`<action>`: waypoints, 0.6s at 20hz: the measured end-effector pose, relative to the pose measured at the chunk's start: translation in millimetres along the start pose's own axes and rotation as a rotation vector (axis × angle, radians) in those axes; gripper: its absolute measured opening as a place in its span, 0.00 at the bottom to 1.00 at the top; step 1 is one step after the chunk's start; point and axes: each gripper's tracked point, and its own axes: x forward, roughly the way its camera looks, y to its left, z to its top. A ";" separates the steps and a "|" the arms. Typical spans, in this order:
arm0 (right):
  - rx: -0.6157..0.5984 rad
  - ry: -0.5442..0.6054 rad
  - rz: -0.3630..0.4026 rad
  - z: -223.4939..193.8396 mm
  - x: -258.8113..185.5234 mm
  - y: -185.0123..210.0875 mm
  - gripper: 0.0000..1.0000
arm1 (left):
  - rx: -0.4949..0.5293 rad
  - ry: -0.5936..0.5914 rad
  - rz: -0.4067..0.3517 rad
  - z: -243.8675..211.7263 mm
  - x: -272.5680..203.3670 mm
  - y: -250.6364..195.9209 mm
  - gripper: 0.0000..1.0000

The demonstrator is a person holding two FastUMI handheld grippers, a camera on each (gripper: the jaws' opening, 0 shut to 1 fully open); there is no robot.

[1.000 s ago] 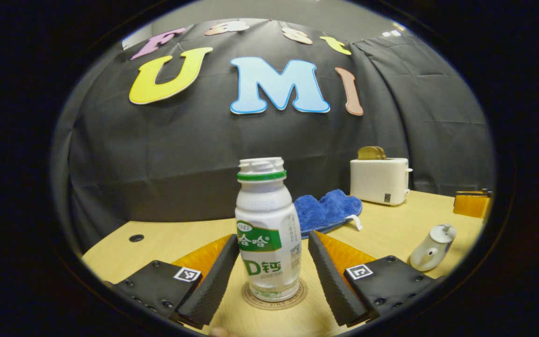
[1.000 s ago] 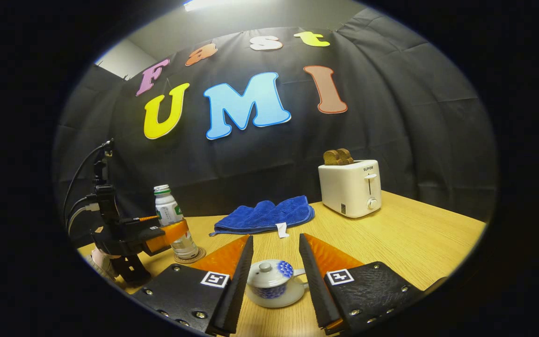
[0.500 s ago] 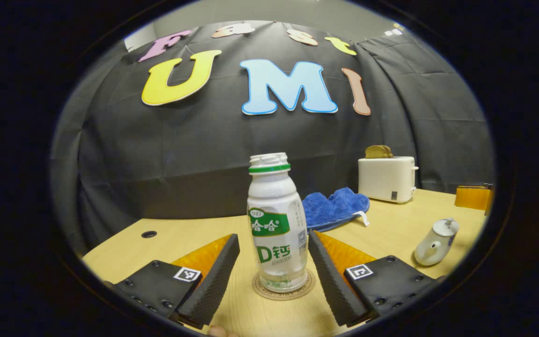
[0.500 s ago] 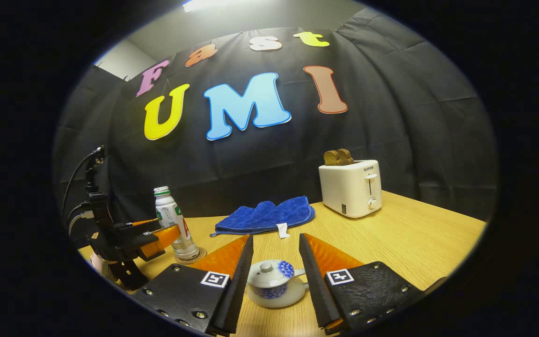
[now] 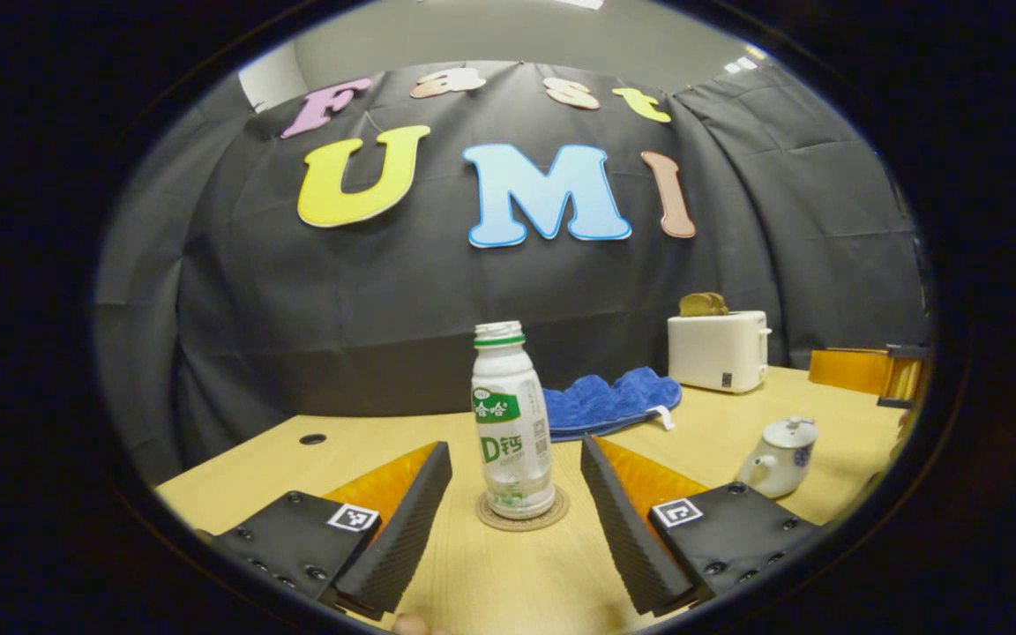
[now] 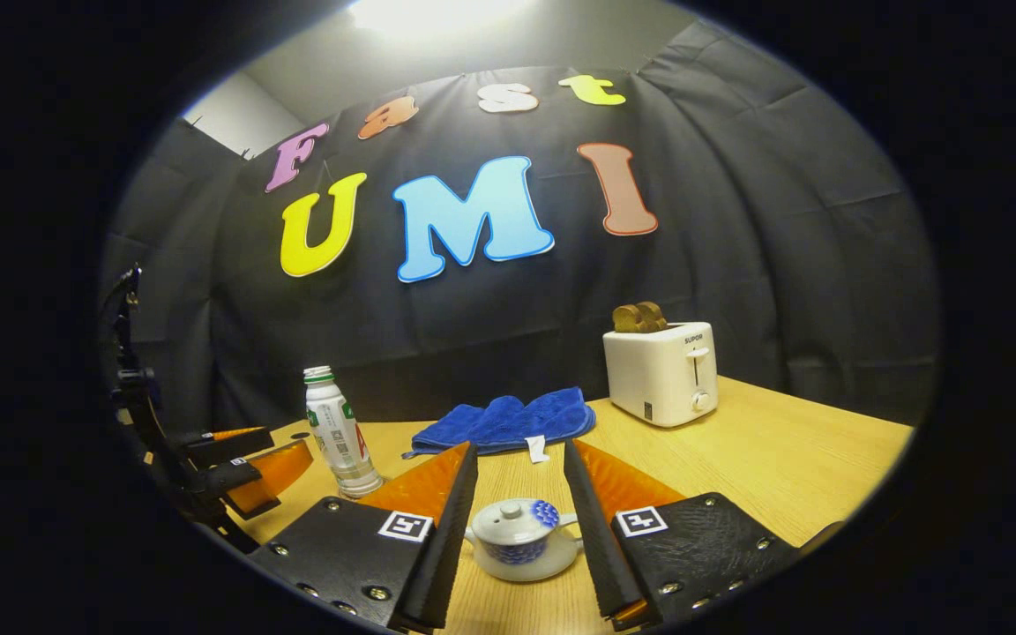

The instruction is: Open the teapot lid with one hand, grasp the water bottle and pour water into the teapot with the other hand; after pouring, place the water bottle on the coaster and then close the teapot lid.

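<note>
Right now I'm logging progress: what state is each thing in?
Bottle: upright on coaster, uncapped.
Teapot: lid on.
Toaster: bread sticking up.
Left gripper: open, short of bottle.
Right gripper: open, either side of teapot.

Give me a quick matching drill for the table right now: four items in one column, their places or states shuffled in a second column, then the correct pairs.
Items
1. water bottle
2. teapot
3. blue cloth
4. toaster

Places or states
A. bread slices sticking out of the top
B. upright on the coaster, uncapped
C. lid on, between the open fingers of the right gripper
D. crumpled by the back wall, between bottle and toaster

Pairs: 1-B, 2-C, 3-D, 4-A
</note>
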 end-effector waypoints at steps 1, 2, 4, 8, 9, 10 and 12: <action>0.002 0.001 -0.005 -3.8 -6.5 0.9 0.61 | -0.002 -0.011 0.002 4.9 -10.3 -3.0 1.00; 0.007 0.006 -0.007 -8.1 -13.2 2.9 0.61 | -0.006 -0.017 0.002 7.8 -20.1 -7.0 1.00; 0.004 0.022 -0.009 -16.6 -26.0 6.0 0.61 | -0.014 -0.023 0.003 11.4 -36.7 -13.8 1.00; -0.013 0.055 0.004 -28.8 -44.6 14.9 0.61 | -0.038 -0.019 -0.010 8.5 -65.0 -30.0 1.00; -0.016 0.059 0.008 -30.4 -48.0 17.1 0.61 | -0.047 -0.011 -0.014 5.0 -70.0 -34.6 1.00; -0.022 0.059 0.011 -30.9 -51.2 18.7 0.61 | -0.046 -0.004 -0.019 1.3 -73.7 -39.2 1.00; -0.035 0.057 0.014 -30.9 -57.2 21.6 0.61 | -0.039 0.004 -0.017 -1.5 -81.4 -42.2 1.00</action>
